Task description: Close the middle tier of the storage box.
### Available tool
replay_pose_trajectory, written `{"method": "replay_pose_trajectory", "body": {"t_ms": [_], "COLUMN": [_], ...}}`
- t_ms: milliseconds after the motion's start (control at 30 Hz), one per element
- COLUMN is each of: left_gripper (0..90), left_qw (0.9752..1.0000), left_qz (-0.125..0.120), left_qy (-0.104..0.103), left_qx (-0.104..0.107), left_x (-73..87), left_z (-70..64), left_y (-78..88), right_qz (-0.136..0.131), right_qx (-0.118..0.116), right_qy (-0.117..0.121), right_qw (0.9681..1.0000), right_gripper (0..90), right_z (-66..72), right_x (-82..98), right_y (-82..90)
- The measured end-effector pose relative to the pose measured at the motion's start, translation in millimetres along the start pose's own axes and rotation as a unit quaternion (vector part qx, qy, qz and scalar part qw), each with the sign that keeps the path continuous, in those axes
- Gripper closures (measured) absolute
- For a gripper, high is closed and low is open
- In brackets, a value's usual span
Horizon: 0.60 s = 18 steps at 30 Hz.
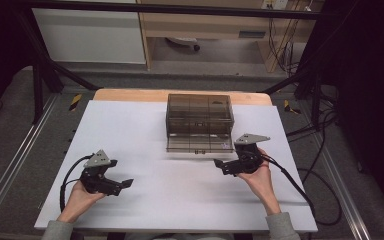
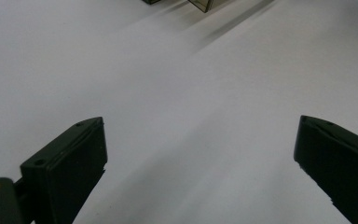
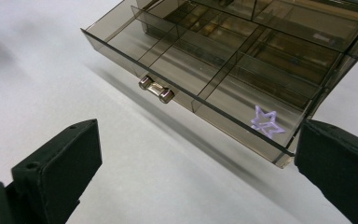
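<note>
A smoky see-through drawer box (image 1: 200, 114) stands at the back middle of the white table (image 1: 180, 200). Its bottom drawer (image 1: 199, 145) is pulled out toward me. In the right gripper view that drawer (image 3: 177, 56) has several compartments and a small metal handle (image 3: 156, 89) on its front. A purple star (image 3: 266, 122) lies in the right-hand compartment. My right gripper (image 3: 196, 133) is open just in front of the drawer, near its right end (image 1: 221, 167). Over bare table at the front left, my left gripper (image 1: 122, 175) is open and holds nothing (image 2: 200, 123).
The table's wooden far edge (image 1: 130, 94) shows behind the box. Black frame posts (image 1: 37, 85) stand left and right of the table, and cables (image 1: 325, 190) lie on the floor at the right. A corner of the box (image 2: 200, 3) shows at the top of the left gripper view.
</note>
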<state>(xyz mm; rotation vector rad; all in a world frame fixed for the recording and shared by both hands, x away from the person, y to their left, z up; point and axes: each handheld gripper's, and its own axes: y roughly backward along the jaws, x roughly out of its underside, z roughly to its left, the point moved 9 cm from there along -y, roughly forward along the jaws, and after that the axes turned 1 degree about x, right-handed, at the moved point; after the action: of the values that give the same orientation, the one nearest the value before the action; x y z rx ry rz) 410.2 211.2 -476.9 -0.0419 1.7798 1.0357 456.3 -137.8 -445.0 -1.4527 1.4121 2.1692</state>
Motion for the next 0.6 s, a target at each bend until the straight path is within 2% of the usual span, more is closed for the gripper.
{"method": "replay_pose_trajectory", "body": {"t_ms": [600], "left_gripper": [2.3], "left_qw": [1.0], "left_qz": [0.0], "left_qy": [0.001], "left_qx": [0.002], "left_x": [0.3], "left_z": [-0.5], "left_y": [-0.2], "right_qz": [-0.011], "right_qx": [-0.023], "right_qy": [0.0], "right_qw": [0.9997], "right_gripper": [5.6], "right_z": [13.1], "right_x": [2.3], "right_y": [-1.3]}}
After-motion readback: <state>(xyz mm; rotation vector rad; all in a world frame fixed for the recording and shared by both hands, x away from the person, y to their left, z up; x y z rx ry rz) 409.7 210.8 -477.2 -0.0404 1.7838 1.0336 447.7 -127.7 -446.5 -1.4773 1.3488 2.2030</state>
